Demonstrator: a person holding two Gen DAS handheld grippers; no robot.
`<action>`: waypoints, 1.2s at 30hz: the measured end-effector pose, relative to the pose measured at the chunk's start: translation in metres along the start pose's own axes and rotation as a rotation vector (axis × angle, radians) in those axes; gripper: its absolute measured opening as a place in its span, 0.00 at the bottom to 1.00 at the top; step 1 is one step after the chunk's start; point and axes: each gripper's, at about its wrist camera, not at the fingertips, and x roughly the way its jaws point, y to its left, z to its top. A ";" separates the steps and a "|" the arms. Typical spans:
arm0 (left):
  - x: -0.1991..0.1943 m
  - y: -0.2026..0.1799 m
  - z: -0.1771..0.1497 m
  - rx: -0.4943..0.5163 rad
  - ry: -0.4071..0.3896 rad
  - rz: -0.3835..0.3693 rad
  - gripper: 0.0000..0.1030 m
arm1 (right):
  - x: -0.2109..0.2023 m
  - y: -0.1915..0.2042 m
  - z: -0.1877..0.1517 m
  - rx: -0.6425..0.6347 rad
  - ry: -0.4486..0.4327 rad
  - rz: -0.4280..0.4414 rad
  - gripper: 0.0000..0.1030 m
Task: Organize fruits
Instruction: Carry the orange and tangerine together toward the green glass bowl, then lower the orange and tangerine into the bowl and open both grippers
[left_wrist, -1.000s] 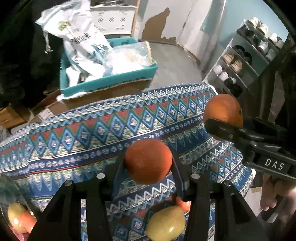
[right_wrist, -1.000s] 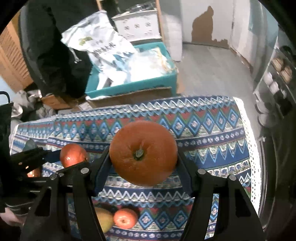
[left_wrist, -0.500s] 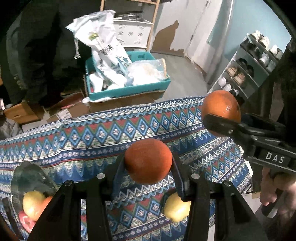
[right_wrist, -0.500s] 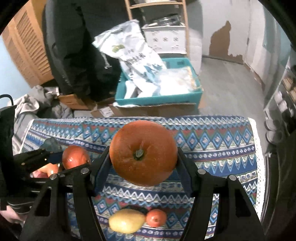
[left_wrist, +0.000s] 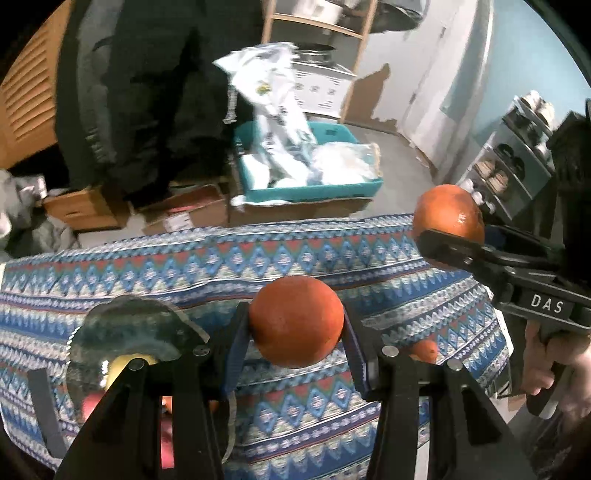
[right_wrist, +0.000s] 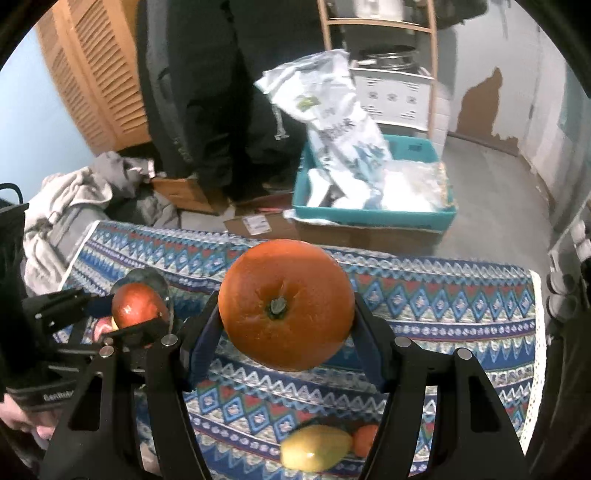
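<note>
The left claw (left_wrist: 295, 328) pinches a small orange (left_wrist: 295, 325) at frame centre; the right claw (right_wrist: 286, 310) pinches a bigger orange (right_wrist: 286, 304). Both hang above the counter (right_wrist: 461, 314); a round fruit could slip and roll off.

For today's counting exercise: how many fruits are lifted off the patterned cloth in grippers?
2. One orange sits clamped in the left gripper; a larger orange in the right gripper. Other fruit lies on the cloth and in a clear bowl, partly hidden.
</note>
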 end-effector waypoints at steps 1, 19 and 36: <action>-0.004 0.010 -0.001 -0.013 -0.002 0.009 0.47 | 0.002 0.006 0.001 -0.009 0.002 0.006 0.64; -0.035 0.108 -0.029 -0.137 -0.031 0.101 0.47 | 0.048 0.100 0.013 -0.133 0.068 0.097 0.64; -0.007 0.194 -0.062 -0.288 0.054 0.155 0.47 | 0.118 0.169 0.006 -0.215 0.177 0.160 0.64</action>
